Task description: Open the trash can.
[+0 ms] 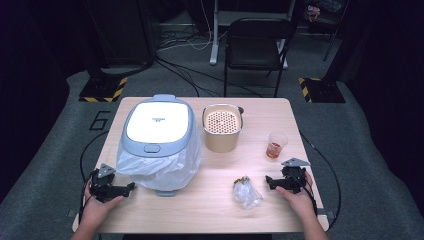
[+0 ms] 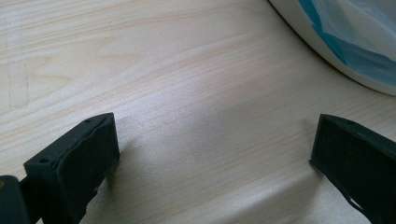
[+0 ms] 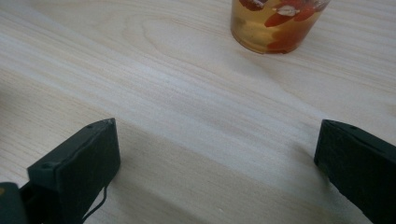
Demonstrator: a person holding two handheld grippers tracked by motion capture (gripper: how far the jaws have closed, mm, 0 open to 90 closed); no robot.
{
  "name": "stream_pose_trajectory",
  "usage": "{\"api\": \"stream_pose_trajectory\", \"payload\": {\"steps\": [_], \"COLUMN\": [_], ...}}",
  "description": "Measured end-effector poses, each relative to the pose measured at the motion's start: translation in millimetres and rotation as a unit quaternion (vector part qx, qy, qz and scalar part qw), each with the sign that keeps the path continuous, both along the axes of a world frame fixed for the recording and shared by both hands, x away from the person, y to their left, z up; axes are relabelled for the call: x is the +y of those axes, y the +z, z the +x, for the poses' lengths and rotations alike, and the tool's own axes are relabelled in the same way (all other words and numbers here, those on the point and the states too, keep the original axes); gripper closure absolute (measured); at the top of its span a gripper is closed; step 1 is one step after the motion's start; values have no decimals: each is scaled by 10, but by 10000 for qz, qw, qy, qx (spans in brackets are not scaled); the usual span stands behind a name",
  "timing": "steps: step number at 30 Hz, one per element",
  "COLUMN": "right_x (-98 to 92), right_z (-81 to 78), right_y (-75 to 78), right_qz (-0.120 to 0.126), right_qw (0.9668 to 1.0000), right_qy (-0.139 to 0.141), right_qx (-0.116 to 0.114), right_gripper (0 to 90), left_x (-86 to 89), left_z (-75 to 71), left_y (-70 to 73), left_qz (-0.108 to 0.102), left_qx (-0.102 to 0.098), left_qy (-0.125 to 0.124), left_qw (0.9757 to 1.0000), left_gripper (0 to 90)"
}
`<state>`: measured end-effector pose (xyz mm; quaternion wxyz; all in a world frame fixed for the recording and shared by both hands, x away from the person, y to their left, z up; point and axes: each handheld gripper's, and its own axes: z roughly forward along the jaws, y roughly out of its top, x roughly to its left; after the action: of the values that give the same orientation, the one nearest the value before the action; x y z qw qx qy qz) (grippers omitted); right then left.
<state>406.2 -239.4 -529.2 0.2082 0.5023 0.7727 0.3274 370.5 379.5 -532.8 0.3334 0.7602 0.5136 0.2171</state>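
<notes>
My left gripper (image 1: 129, 188) rests on the wooden table (image 1: 215, 210) near its front left corner, held by a hand. Its jaws stand wide open over bare wood in the left gripper view (image 2: 215, 135). Just beyond it sits a grey-blue lidded bin (image 1: 157, 131) with a clear plastic liner (image 2: 355, 42) hanging over its side. My right gripper (image 1: 270, 181) lies at the front right, also open with nothing between its jaws (image 3: 217, 140). A small clear cup of orange-red pieces (image 3: 278, 23) stands ahead of it (image 1: 276, 145). A crumpled clear bag (image 1: 246, 192) lies left of the right gripper.
A beige pot with a perforated insert (image 1: 222, 127) stands mid-table behind the bag. Beyond the far edge are a black folding chair (image 1: 255, 47), floor cables and two stands with yellow-black bases (image 1: 102, 90).
</notes>
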Motion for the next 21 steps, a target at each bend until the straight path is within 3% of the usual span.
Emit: {"api": "stream_pose_trajectory", "payload": {"steps": [6, 10, 17, 21], "right_x": [-3, -2, 4, 4], "right_z": [2, 2, -1, -1], "right_y": [-1, -1, 1, 1], "right_qz": [-13, -10, 6, 6], "right_qw": [10000, 10000, 10000, 10000], "right_qy": [14, 5, -24, -27], "right_qx": [-12, -8, 10, 10], "right_gripper": [0, 0, 0, 0], "left_x": [0, 23, 91, 77], "left_z": [-10, -22, -45, -52], "left_y": [4, 8, 21, 38], "left_qz": [-4, -22, -409, -264], "left_qx": [28, -74, -104, -89], "left_qy": [36, 100, 218, 223], "left_qw": [10000, 9999, 9989, 9994], "left_gripper": [10, 54, 150, 195]}}
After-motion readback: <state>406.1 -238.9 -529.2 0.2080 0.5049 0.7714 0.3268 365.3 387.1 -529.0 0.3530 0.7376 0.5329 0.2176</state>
